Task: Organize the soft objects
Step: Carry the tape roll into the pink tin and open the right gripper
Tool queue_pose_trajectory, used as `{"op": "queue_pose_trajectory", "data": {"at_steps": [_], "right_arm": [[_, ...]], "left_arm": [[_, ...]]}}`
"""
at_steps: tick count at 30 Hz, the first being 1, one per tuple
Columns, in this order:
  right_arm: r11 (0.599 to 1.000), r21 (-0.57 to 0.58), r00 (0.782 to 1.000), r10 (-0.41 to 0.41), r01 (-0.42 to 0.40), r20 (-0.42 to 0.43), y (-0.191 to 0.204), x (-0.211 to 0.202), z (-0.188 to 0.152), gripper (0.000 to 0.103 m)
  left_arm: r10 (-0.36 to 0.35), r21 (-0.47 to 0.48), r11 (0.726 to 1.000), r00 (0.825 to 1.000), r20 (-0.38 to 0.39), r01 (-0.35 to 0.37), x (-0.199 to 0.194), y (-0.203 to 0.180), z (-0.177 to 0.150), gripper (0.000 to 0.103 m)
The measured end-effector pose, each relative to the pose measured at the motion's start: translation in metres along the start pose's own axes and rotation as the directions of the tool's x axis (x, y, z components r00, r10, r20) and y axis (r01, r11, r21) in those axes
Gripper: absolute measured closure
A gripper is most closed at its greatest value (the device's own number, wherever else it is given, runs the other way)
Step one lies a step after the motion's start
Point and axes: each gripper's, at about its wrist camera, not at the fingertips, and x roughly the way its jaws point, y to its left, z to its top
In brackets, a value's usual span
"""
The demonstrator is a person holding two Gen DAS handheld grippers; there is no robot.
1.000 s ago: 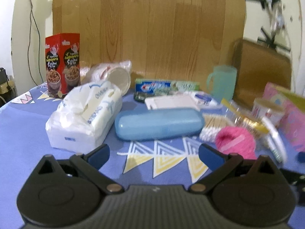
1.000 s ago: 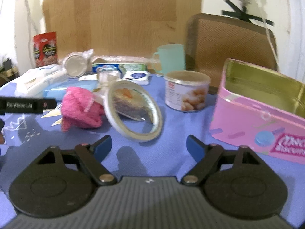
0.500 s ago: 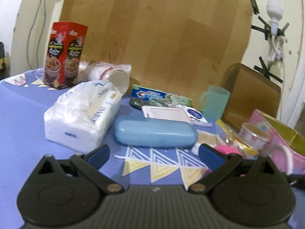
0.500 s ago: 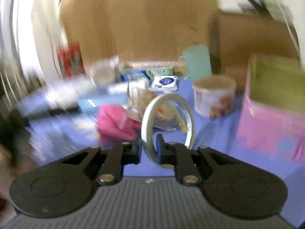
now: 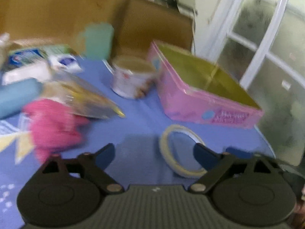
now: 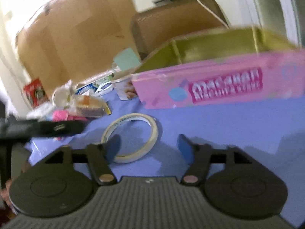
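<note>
A roll of pale tape (image 6: 131, 136) lies flat on the blue tablecloth, just ahead of my open, empty right gripper (image 6: 149, 146). It also shows in the left wrist view (image 5: 181, 150), between the fingers of my open, empty left gripper (image 5: 154, 153). A soft pink towel (image 5: 51, 126) lies at the left, in front of my left fingertip (image 5: 104, 155); it also shows in the right wrist view (image 6: 61, 115). A pink tin box (image 5: 205, 103) with a gold inside stands open at the right, also in the right wrist view (image 6: 219, 84).
A clear cake packet (image 5: 80, 99), a round snack tub (image 5: 133, 80), a blue case (image 5: 15, 97), a toothpaste box (image 5: 32, 57) and a green mug (image 5: 99, 40) crowd the far left. A chair back (image 5: 152, 24) stands behind. The left gripper's body (image 6: 43, 128) crosses the right view.
My right gripper closed on the tape roll, carried it right, set it down flat before the pink box and opened. My left gripper swung right toward the tape.
</note>
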Motion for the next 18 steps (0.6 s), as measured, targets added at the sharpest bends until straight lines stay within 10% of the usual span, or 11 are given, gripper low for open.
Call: {"op": "queue_pose_trajectory", "data": {"at_steps": [4, 8, 18], "right_arm": [[0.967, -0.252, 0.999, -0.026, 0.018, -0.027, 0.022, 0.01, -0.002, 0.011], [0.945, -0.327, 0.996, -0.02, -0.009, -0.086, 0.027, 0.035, -0.007, 0.024], [0.938, -0.344, 0.983, 0.021, 0.043, 0.18, 0.032, -0.012, 0.025, 0.03]], "left_arm": [[0.041, 0.039, 0.998, 0.998, -0.054, -0.039, 0.023, -0.013, 0.006, 0.031], [0.017, 0.049, 0.999, 0.997, -0.074, -0.014, 0.028, -0.025, 0.006, 0.064], [-0.019, 0.141, 0.99, 0.994, 0.109, 0.003, -0.014, -0.066, 0.054, 0.063]]}}
